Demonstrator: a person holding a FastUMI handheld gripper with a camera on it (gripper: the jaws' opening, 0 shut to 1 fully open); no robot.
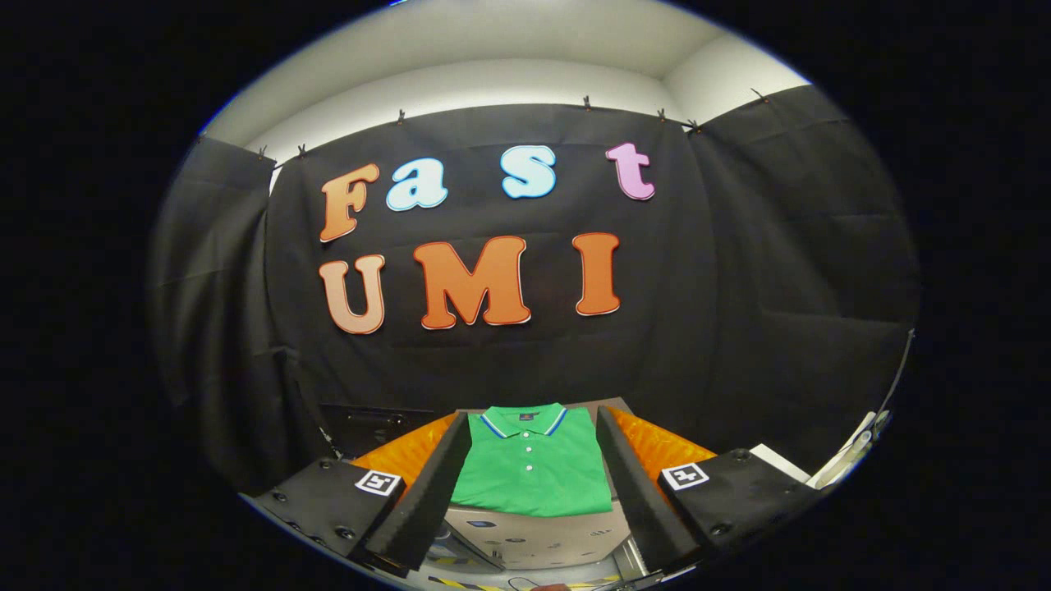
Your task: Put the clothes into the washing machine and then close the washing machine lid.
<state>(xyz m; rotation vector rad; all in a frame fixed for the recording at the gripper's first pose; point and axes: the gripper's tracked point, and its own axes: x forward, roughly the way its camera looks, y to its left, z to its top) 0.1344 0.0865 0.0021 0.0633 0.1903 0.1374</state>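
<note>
Straight ahead between your fingers, the folded green polo shirt [532, 464] lies flat, collar pointing away and long axis running along your line of reach, while your gripper [532, 525] hangs wide open, holding nothing.

**One shirt, one gripper, two fingers in the booth**

A single folded green polo shirt [532, 470] lies on one pale surface [538, 538], the only garment on display. Three white buttons run down its placket, and one collar with a blue-and-white striped edge tops it. One gripper [534, 484] frames the scene, its two fingers [433, 484] spread wide apart, one either side of the shirt, neither touching it. Two square black-and-white marker tags [378, 483] ride on the gripper body, one per side. Two orange patches [657, 447] show behind the fingers.
</note>
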